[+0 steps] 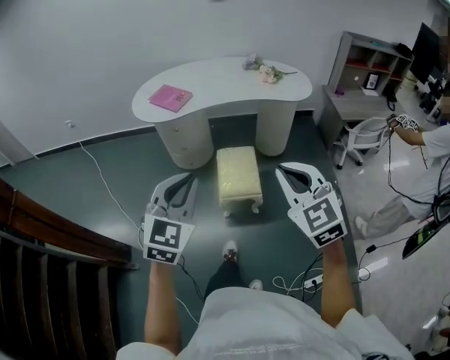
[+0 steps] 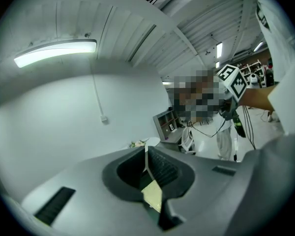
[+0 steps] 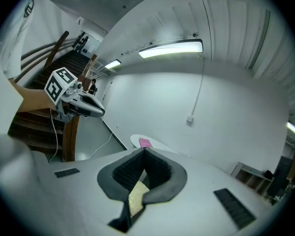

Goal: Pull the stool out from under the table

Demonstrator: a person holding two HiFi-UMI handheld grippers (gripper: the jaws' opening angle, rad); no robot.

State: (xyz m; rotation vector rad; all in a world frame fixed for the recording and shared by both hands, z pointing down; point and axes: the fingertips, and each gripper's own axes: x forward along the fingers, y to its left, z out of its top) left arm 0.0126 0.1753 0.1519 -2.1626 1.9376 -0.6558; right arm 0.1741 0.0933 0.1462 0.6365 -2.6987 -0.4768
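Stool [image 1: 238,177], cream-cushioned on short white legs, stood on the dark floor [image 1: 60,190] at the middle of the head view, set lengthwise toward the table [image 1: 225,88]; its far end lay at the gap between the table's two rounded pedestals, while most of its seat was clear of the tabletop; the table was white and kidney-shaped, in the upper middle of the frame against a pale wall, with a pink book [image 1: 170,97] on its left part and a small spray of flowers [image 1: 267,72] near its back edge at the right; the left gripper [image 1: 186,178] was held just left of the stool and the right gripper [image 1: 283,171] just right of it, each apart from it and pointing up the frame toward the table; in the left gripper view the jaws were pressed together with nothing between them, a sliver of the cream seat showing below their tips; in the right gripper view the jaws likewise met tight and empty; a white cable [image 1: 105,178] trailed across the floor at the left; a dark wooden stair rail [image 1: 52,227] crossed the lower left corner; a grey shelf unit [image 1: 367,70] and a white chair [image 1: 364,137] stood at the upper right, and a person [image 1: 435,163] in light clothes was at the right edge.
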